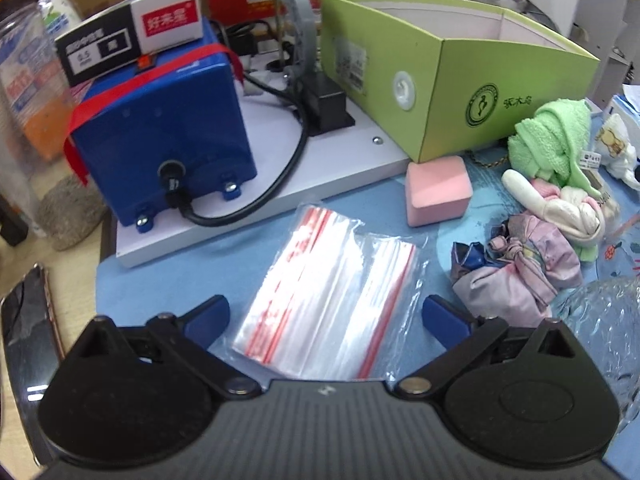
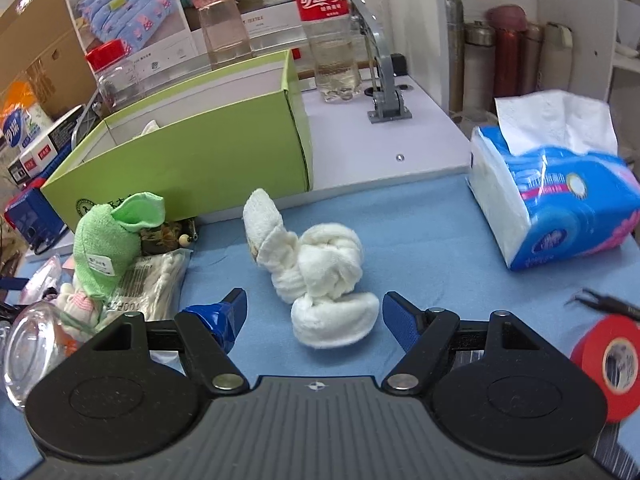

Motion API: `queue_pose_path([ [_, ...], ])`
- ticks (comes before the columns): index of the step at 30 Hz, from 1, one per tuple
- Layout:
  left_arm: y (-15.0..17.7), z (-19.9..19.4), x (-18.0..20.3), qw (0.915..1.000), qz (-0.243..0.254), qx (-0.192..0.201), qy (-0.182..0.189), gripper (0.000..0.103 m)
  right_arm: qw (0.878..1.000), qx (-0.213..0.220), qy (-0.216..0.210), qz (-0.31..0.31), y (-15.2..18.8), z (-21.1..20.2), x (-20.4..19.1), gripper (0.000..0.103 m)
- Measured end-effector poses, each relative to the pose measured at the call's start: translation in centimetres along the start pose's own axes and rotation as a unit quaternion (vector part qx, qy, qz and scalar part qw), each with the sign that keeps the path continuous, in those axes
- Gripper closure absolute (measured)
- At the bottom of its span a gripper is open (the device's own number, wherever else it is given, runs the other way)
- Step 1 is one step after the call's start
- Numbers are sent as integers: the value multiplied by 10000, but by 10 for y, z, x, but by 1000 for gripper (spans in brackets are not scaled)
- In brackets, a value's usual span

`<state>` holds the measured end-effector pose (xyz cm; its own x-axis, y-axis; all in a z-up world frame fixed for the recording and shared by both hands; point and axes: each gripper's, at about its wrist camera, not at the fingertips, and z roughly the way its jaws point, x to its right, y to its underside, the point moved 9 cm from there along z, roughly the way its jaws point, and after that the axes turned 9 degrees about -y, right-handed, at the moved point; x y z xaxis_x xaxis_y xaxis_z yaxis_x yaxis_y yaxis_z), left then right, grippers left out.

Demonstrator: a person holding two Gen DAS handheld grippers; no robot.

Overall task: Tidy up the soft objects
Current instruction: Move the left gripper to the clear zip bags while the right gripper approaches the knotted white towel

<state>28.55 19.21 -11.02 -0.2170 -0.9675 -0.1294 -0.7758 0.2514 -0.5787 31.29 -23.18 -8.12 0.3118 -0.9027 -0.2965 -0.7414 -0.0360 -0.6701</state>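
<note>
Right wrist view: your right gripper [image 2: 314, 316] sat wide open and empty around the white towel [image 2: 316, 276] on the mat. Left gripper [image 1: 326, 318] was open too, over the bags [image 1: 324, 300]. Green towel [image 2: 110, 240] and other soft stuff lay outside the box [image 2: 192, 152], so sorting looked barely started.

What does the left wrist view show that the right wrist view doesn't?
Only the left wrist view shows the zip bags between the open left gripper, the pink sponge and the blue machine. Only the right wrist view shows the knotted white towel before the open right gripper, the tissue pack and red tape. Both show the green box and green towel.
</note>
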Motion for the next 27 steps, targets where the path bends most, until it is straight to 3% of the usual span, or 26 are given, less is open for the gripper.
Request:
queue_pose_path([
  [7,-9,6,7,9997,-179,62,-150,1,9981,-310,236,-484,-8,43,-2,41],
  [9,-9,6,7,9997,-183,109,-150,1,9950,-216,408,-882,-6,44,-6,41],
  [14,-10,6,9,9996,-96,242,-81,1,9953,138,291,-918,-3,39,1,38],
  [21,-9,5,8,9994,-58,330,-22,1,9950,226,312,-926,-8,45,1,34],
  [23,-9,6,8,9995,-103,301,-61,1,9947,265,289,-955,-8,45,1,37],
  [24,-8,5,7,9995,-153,257,-101,1,9943,295,258,-993,-9,45,0,45],
  [25,-7,4,7,9994,-209,221,-142,3,9939,336,206,-1026,-9,44,-2,63],
  [27,-7,-2,9,9992,-279,204,-182,19,9946,374,132,-955,-10,42,-2,68],
])
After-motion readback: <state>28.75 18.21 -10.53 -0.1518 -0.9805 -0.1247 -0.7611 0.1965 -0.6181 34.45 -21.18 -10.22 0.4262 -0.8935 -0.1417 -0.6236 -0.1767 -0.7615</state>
